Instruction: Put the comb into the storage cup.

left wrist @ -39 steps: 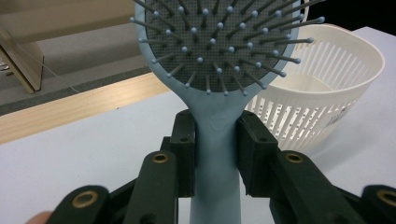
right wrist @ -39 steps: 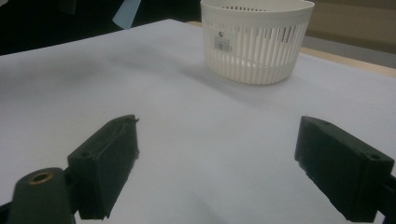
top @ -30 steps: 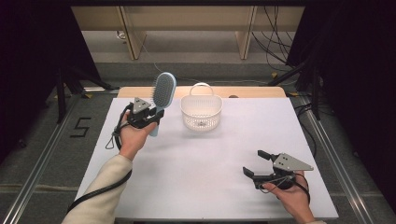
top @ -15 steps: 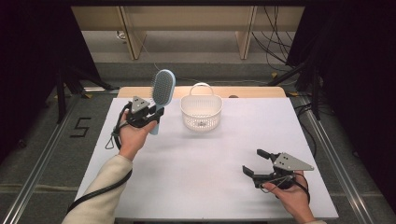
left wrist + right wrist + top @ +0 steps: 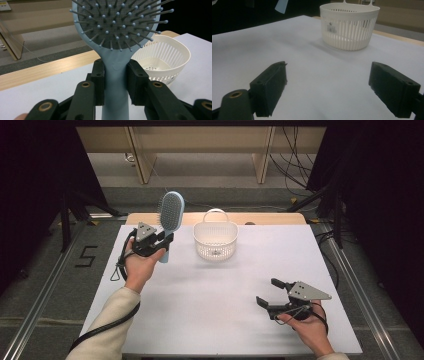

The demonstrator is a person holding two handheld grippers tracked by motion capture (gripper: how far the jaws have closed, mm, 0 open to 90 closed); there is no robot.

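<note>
A light blue hairbrush (image 5: 170,217) stands upright above the table's far left, its bristled head up. My left gripper (image 5: 161,241) is shut on its handle; in the left gripper view the jaws clamp the hairbrush handle (image 5: 115,82) on both sides. A white slatted basket (image 5: 215,239) with a loop handle sits on the white table (image 5: 210,315) just right of the brush, and shows empty in the left gripper view (image 5: 162,58). My right gripper (image 5: 269,293) is open near the front right, low over bare table, with the basket (image 5: 350,25) well ahead of it.
A wooden strip (image 5: 270,218) runs along the table's far edge. Beyond it are wooden furniture legs (image 5: 263,152) and cables on the floor. Metal rails (image 5: 40,290) flank the table, with a floor mark "5" (image 5: 86,256) at the left.
</note>
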